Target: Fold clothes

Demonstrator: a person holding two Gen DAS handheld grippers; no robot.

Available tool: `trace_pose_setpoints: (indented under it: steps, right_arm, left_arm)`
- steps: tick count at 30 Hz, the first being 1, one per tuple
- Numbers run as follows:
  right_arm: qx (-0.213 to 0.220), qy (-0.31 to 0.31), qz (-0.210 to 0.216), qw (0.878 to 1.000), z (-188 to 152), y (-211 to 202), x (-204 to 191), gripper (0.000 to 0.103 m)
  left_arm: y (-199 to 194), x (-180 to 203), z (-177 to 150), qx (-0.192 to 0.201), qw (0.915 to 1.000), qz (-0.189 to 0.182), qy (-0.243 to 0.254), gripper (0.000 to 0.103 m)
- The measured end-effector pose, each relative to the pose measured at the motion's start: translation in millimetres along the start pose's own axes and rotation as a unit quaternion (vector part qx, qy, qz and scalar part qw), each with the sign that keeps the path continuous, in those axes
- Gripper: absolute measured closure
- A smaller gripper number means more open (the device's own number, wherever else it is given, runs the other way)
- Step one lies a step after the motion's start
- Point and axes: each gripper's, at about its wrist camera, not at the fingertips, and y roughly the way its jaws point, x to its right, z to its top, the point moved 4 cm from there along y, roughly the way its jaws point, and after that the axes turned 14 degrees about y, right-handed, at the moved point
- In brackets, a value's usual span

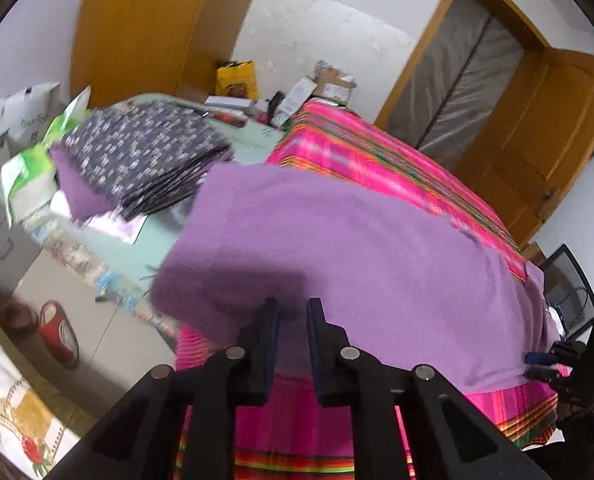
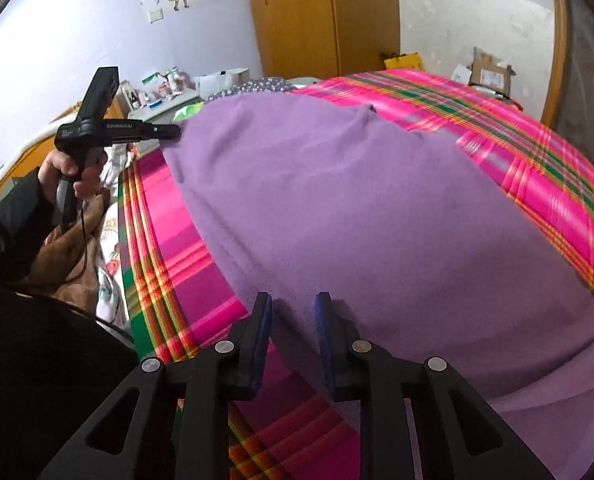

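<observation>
A purple garment [image 1: 357, 248] lies spread flat on the pink plaid cloth [image 1: 377, 152] that covers the work surface. My left gripper [image 1: 293, 308] hovers over the garment's near edge, open, with a clear gap and nothing pinched. In the right wrist view the same purple garment [image 2: 357, 200] fills the middle, and my right gripper [image 2: 293, 300] stands open just over its near edge. The left gripper [image 2: 177, 133], held by a hand [image 2: 71, 172], sits at the garment's far left corner. At the garment's right corner the right gripper [image 1: 535, 366] shows its blue pads.
A stack of folded dark patterned clothes [image 1: 145, 156] rests on a pale green surface [image 1: 253, 140] left of the plaid cloth. Boxes [image 1: 329, 88] crowd the back. Red slippers [image 1: 59, 334] lie on the floor; a chair [image 1: 569, 292] stands at the right.
</observation>
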Motion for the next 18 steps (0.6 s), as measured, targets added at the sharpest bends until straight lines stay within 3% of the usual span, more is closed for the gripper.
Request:
trace_pose_setpoints:
  steps: [3,10,18]
  right_arm:
    - [0.029,0.018,-0.004,0.999,13.5,-6.7,2.4,0.08]
    - [0.057,0.096,-0.056,0.992,27.5,-4.6,34.6,0.078]
    - [0.07,0.205,-0.101,0.971,9.7,-28.3,89.8,0.077]
  left_arm:
    - [2.2,27.5,15.8,0.019,0.999,-0.027,0.029,0.088]
    - [46.8,69.4,33.1,-0.01,0.9953,-0.044,0.085,0.088]
    - [56.1,55.8,17.3,-0.034,0.9975,-0.03,0.055,0.089]
